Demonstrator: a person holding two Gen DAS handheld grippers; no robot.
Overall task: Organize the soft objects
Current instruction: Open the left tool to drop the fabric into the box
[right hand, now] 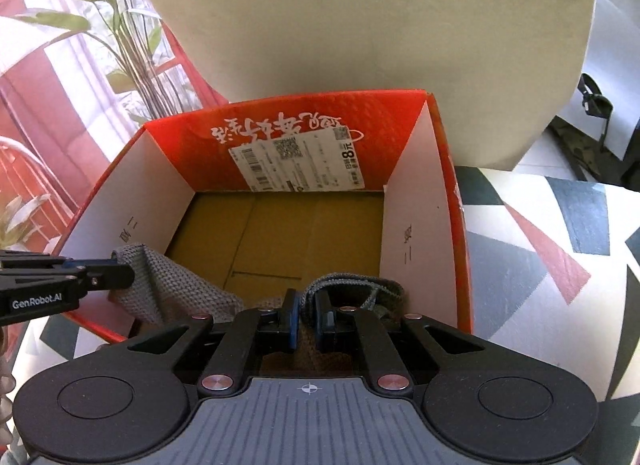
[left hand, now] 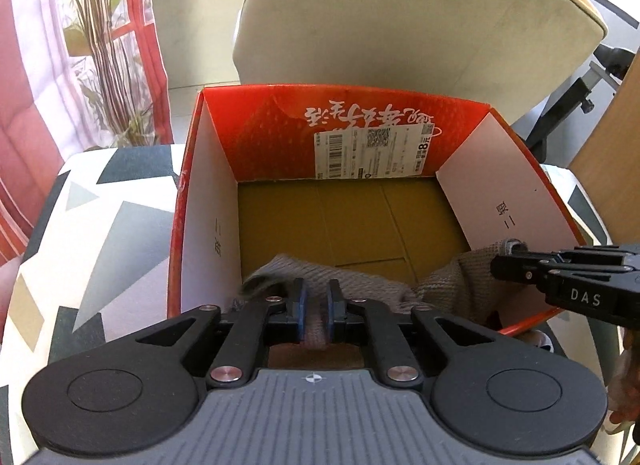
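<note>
The grey knitted cloth [left hand: 360, 285] hangs stretched between both grippers, its long axis running across the near edge of the red cardboard box [left hand: 256, 125]. The left gripper [left hand: 316, 305] and the right gripper [right hand: 306, 313] each have their jaws clamped on one end, and the open box floor lies directly ahead and below.

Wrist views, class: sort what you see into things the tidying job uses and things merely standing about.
In use:
- grey knitted cloth
- red cardboard box
- left tongs, pinching the cloth
- right tongs, pinching the cloth

Standing about:
- beige chair
- potted plant
- patterned tablecloth
</note>
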